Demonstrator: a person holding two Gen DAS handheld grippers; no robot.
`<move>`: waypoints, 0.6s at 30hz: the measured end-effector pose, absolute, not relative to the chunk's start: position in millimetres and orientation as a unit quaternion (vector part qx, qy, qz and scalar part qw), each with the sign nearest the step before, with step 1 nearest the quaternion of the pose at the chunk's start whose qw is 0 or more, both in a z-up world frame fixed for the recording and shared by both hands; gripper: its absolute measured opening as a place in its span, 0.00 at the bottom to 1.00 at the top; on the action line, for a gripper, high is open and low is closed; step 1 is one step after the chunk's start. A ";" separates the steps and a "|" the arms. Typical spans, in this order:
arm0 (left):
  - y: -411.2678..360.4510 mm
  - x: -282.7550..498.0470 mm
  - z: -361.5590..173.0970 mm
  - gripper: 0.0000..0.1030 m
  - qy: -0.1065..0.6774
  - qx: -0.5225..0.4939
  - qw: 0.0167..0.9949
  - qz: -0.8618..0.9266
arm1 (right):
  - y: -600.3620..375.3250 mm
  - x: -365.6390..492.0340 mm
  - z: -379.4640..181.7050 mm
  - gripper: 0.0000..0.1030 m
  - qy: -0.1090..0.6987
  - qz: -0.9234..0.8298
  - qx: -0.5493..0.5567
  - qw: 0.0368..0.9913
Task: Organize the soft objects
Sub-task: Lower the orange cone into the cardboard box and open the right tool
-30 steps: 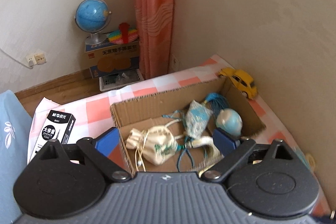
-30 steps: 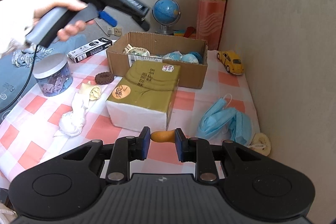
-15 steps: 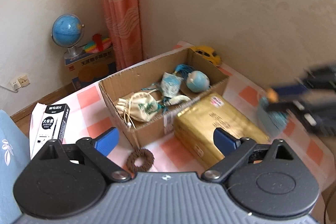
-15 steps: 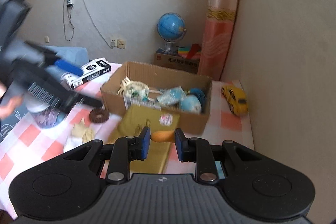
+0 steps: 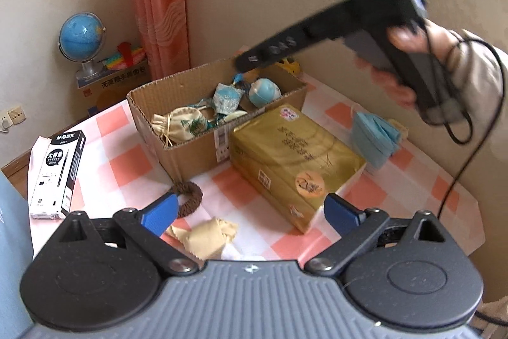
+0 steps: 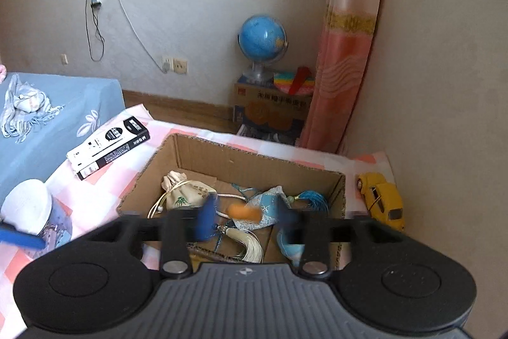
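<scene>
R gripper [image 6: 244,213] is seen over the cardboard box [image 6: 254,162], jaws parted wider than the small orange soft piece [image 6: 245,212] that shows between the blurred blue pads; whether either pad touches it can't be told. In the L wrist view the R gripper's body [image 5: 317,34] is held by a hand [image 5: 412,69] above the box's far right corner.

L gripper [image 5: 250,212] is held wide open w/ nothing between its blue pads, above the table [image 5: 412,180] in front of the box.

Inside the box [image 5: 190,148]: a cream drawstring pouch [image 5: 181,124] at the left, a light-blue sachet [image 5: 226,99] in the middle, a pale blue ball [image 5: 264,89] to the right.

Against the box's front right a gold tissue pack [image 5: 292,161] is lying. Right of that, blue face masks [image 5: 374,137]. In front of the box: a brown hair tie [image 5: 187,199], and nearer, a crumpled yellow cloth [image 5: 206,235]. Left of the box, a black-and-white pen box [image 5: 57,173].

A yellow toy car [image 6: 381,199] is parked just right of the box.
</scene>
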State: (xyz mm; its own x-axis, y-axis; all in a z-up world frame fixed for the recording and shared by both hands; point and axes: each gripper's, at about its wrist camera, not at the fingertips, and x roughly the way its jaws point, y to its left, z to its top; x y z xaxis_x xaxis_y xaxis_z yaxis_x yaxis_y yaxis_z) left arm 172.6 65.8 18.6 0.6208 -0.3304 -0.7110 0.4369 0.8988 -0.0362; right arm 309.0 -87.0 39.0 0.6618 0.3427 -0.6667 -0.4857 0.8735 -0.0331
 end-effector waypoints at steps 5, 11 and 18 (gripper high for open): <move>64.0 162.0 20.8 0.97 0.366 0.071 0.902 -0.220 | -104.7 295.7 41.0 0.88 0.341 0.237 -0.072 0.907; 60.3 152.4 22.5 0.99 0.349 0.071 0.908 -0.222 | -132.4 260.6 50.9 0.94 0.329 0.213 -0.061 0.918; 57.5 137.1 16.2 0.99 0.354 0.075 0.909 -0.207 | -167.0 210.2 44.8 0.93 0.309 0.178 -0.045 0.933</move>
